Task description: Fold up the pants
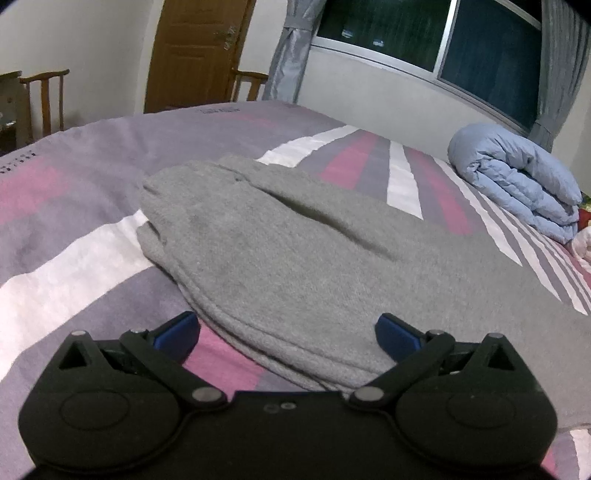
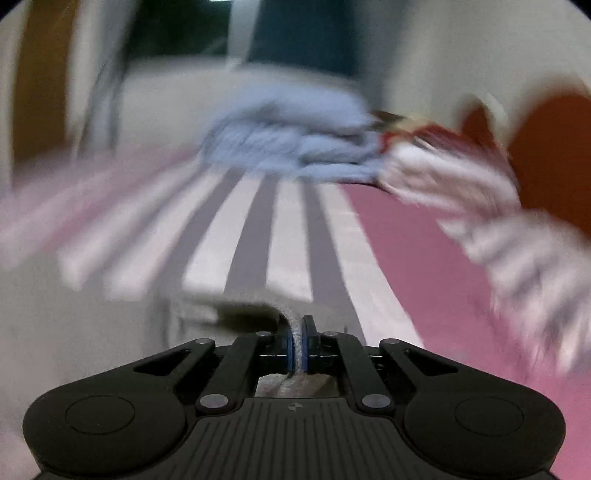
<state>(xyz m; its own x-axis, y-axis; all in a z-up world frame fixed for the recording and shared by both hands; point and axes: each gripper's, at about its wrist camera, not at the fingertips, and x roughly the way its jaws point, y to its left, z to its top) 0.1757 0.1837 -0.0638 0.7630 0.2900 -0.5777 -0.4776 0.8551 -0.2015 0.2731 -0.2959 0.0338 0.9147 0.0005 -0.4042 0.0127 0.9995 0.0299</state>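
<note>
Grey pants (image 1: 280, 254) lie in layers on a striped bed cover (image 1: 66, 236), stretching from the near edge toward the far left. My left gripper (image 1: 286, 332) is open, its blue pads on either side of the pants' near folded edge, low over it. In the right wrist view, which is motion-blurred, my right gripper (image 2: 298, 339) is shut on a strip of the grey pants (image 2: 243, 308), and the cloth trails off to the left.
A folded light blue quilt (image 1: 517, 177) lies at the bed's far right; it also shows in the right wrist view (image 2: 288, 140). White and red bedding (image 2: 461, 184) lies beside it. Wooden chairs (image 1: 44, 99), a door (image 1: 195, 51) and a window (image 1: 424, 33) stand beyond the bed.
</note>
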